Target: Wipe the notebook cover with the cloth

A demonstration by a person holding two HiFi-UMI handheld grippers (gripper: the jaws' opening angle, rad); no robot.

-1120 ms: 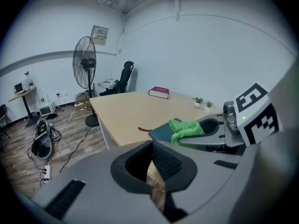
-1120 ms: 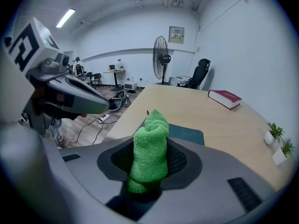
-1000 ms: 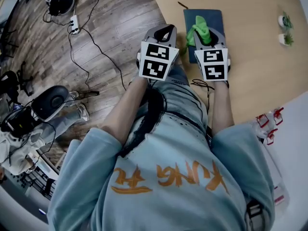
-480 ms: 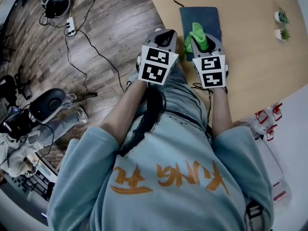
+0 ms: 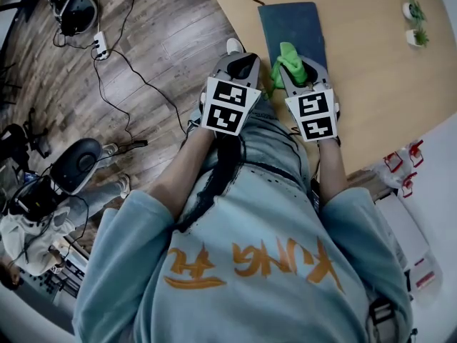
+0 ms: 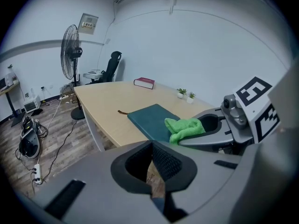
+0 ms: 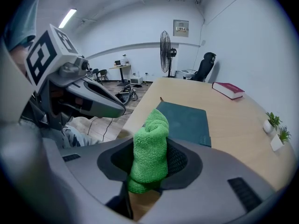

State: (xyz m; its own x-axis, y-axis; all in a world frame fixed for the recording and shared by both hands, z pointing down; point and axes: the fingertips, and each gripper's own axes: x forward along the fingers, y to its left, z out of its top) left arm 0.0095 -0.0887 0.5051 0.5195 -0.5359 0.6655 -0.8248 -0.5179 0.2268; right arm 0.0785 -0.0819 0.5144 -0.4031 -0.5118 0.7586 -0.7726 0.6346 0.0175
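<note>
On the pale wooden table [image 5: 371, 77], near its corner, the dark teal notebook [image 5: 293, 27] lies flat and closed, with one short edge toward the person. It looks stiff-covered and fairly light, so I judge it could skate on the smooth top under a firm stroke. Pinning a near corner or edge would steady it, leaving most of the cover free for wiping.

The right gripper [image 5: 298, 64] hangs just short of the notebook's near edge, its jaws clamped on the green cloth [image 7: 150, 148]. The cloth is held in a bunch, and a thick tuft pokes up past the jaw tips. The left gripper [image 6: 152, 164] sits just beside the right one, off the table edge and over the floor. Its jaws are together with nothing between them.

The cloth looks like soft, light, limp terry. It should flatten and drag rather than slip, and the tuft beyond the tips is the part to press down. The hold around its middle looks secure. If the tuft folds back, though, the hard jaw tips could meet the cover instead, so I would keep the angle low and the pressure gentle.

Farther back, well apart from the notebook, lie a red book [image 7: 229, 90] and two small potted plants [image 5: 414, 20]. No cloth touches the cover yet.
</note>
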